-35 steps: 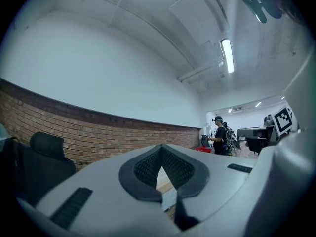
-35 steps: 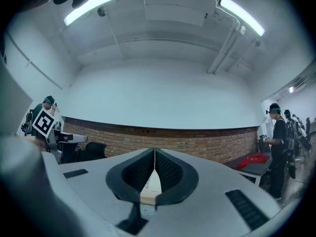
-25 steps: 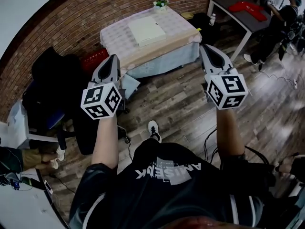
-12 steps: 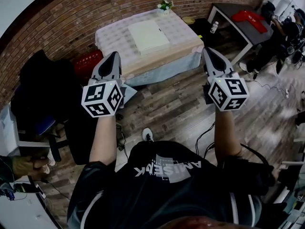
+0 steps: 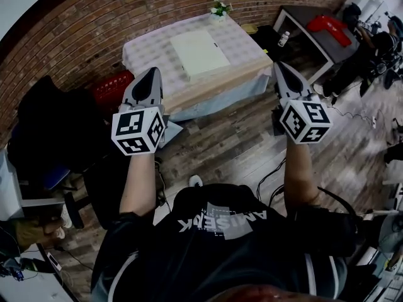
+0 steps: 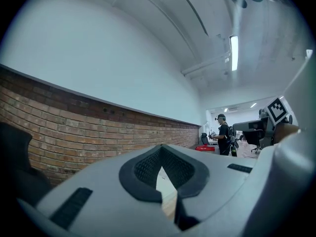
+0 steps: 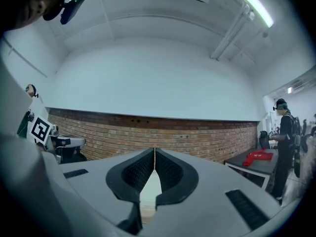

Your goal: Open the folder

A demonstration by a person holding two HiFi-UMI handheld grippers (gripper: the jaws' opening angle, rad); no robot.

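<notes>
One folder (image 5: 200, 54) on table (image 5: 146, 48), beyond left gripper (image 5: 153, 71), right gripper (image 5: 279, 65)

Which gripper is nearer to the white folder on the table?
Left, slightly. The left gripper is short of the folder, off its left side; the right gripper is also short, farther off to its right.

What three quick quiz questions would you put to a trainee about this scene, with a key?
1. True or false: the left gripper is holding the folder.
2. Where does the folder lie? A on the floor; B on the cloth-covered table; C on the dark desk.
3. Fill in: the right gripper's jaws are ____.
Key: 1 false, its jaws are shut on nothing; 2 B; 3 shut.
</notes>
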